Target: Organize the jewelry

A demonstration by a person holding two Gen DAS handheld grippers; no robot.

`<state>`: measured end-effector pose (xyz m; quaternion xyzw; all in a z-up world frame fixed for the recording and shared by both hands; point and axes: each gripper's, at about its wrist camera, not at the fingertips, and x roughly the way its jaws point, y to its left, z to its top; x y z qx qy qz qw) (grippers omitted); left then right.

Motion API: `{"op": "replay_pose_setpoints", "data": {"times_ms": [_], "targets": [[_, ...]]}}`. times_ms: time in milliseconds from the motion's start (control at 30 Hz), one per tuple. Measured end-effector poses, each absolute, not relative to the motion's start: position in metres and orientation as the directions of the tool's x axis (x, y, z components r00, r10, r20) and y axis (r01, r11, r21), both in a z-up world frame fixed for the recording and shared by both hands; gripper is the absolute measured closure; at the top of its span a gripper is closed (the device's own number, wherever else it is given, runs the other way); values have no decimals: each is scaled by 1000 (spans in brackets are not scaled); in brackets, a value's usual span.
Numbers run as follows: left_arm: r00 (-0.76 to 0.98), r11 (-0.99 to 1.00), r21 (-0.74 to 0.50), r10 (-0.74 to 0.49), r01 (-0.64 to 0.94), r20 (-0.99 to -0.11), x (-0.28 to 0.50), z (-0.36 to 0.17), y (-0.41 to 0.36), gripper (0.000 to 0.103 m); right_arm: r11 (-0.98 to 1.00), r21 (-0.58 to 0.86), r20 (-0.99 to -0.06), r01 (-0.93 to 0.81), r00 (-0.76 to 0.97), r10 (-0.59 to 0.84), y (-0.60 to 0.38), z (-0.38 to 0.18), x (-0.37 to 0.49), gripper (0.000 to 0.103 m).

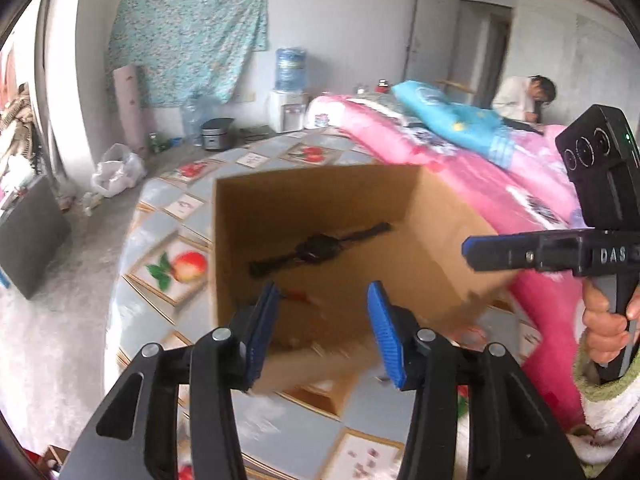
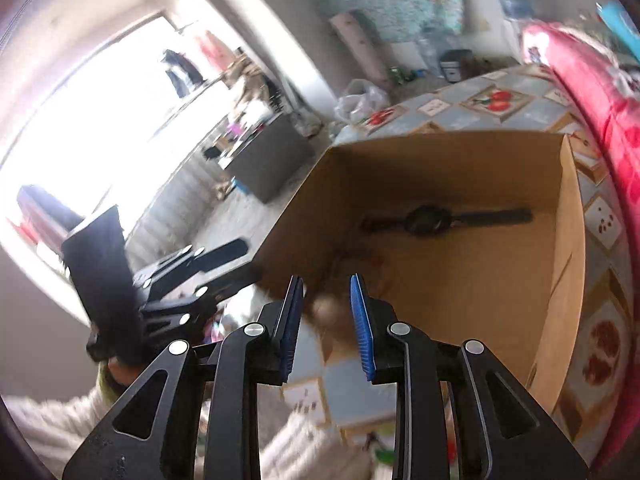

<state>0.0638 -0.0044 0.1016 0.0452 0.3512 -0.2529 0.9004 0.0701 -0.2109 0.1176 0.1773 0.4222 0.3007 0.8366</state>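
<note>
An open cardboard box (image 1: 320,192) (image 2: 440,160) stands on a table with a fruit-print cloth (image 1: 160,200) (image 2: 452,108). A black wristwatch (image 1: 316,250) (image 2: 428,220) lies flat on the box floor, strap stretched out. A small reddish item (image 1: 298,296) lies nearer the front wall, too blurred to name. My left gripper (image 1: 324,314) (image 2: 246,262) hovers over the box's near edge, open with nothing between its blue pads. My right gripper (image 2: 326,292) (image 1: 480,252) hovers at the near edge too, open by a narrower gap. A pale blur (image 2: 326,310) shows behind that gap.
A pink quilt (image 1: 460,160) (image 2: 600,92) and a blue pillow (image 1: 452,116) are heaped right of the box. A person (image 1: 520,96) sits at the far right. A water dispenser (image 1: 290,92), bags and a dark case (image 1: 28,236) stand on the floor to the left.
</note>
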Motion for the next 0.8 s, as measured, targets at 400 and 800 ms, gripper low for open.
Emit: {"op": "replay_pose_setpoints", "data": {"times_ms": [400,800], "targets": [[559,872,-97,-389,480,-732,40,44,-32,58,854,505,-739,-125,448,503,-232,54,63,74],[586,885,-66,-360,461,-726,48,38,-31,58,825,551,-715,-127,437,546,-241,45,61,75]]}}
